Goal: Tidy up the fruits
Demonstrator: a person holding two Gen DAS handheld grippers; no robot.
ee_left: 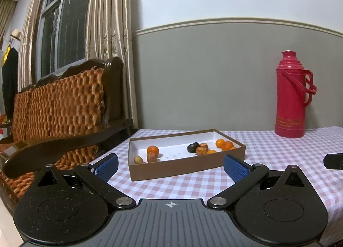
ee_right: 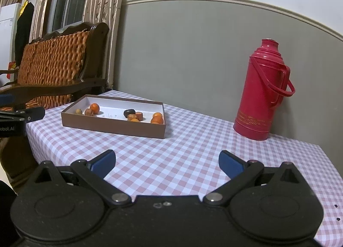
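A shallow brown box point(ee_left: 184, 166) with a white inside lies on the checked tablecloth; it also shows in the right wrist view point(ee_right: 111, 128). It holds several small fruits: an orange point(ee_left: 153, 150) and a small tan fruit point(ee_left: 138, 159) at its left end, a dark fruit point(ee_left: 193, 147) and oranges point(ee_left: 224, 144) at its right end. My left gripper point(ee_left: 171, 166) is open and empty, just short of the box's near wall. My right gripper point(ee_right: 167, 162) is open and empty, above the cloth, well short of the box.
A tall red thermos point(ee_left: 292, 94) stands at the back right by the grey wall, also seen in the right wrist view point(ee_right: 261, 92). A dark wooden bench with a woven cushion point(ee_left: 60, 105) stands left of the table. The left gripper's body shows at the right wrist view's left edge point(ee_right: 21, 118).
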